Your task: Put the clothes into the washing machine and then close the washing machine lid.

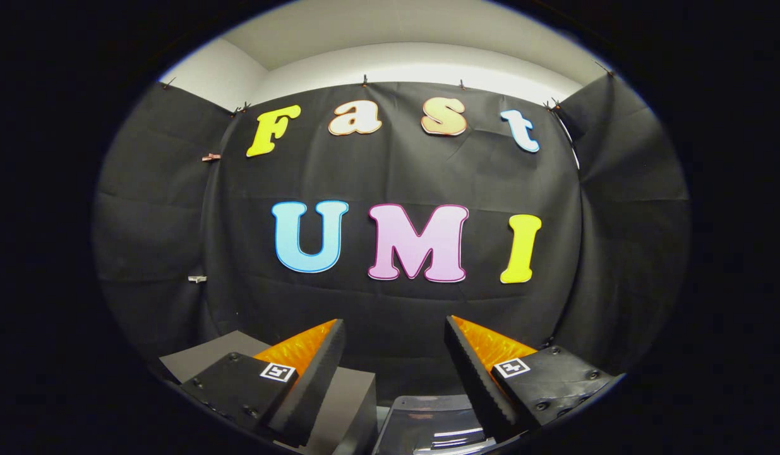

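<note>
My gripper is open, its two fingers spread wide with nothing between them, and it is held level, facing the booth's black cloth wall. Low down between the fingers I see a dark glossy curved panel with light reflections on it, likely the washing machine's lid; only its top part shows. No clothes can be seen from here.
A grey box-like block sits low behind my left finger, just left of the glossy panel. Black cloth walls close the booth ahead and on both sides, with white wall above them.
</note>
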A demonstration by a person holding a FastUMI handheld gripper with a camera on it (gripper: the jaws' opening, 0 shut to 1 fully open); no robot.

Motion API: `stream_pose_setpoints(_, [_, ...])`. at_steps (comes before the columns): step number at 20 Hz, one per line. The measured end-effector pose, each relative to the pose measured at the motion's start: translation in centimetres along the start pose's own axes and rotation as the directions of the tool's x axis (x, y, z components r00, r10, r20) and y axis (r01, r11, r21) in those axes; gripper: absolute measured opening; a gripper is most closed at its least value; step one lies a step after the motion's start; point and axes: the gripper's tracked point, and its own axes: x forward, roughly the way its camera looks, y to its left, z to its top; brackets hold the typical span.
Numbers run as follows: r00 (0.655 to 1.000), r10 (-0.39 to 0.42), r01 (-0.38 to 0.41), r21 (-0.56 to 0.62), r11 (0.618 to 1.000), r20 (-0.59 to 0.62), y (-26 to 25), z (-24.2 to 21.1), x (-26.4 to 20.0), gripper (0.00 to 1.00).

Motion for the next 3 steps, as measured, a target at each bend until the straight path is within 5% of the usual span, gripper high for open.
stream_pose_setpoints(3, [1.000, 0.004, -0.004, 0.027, 1.000, 0.007, 0.59, 0.14, -0.09, 0.98])
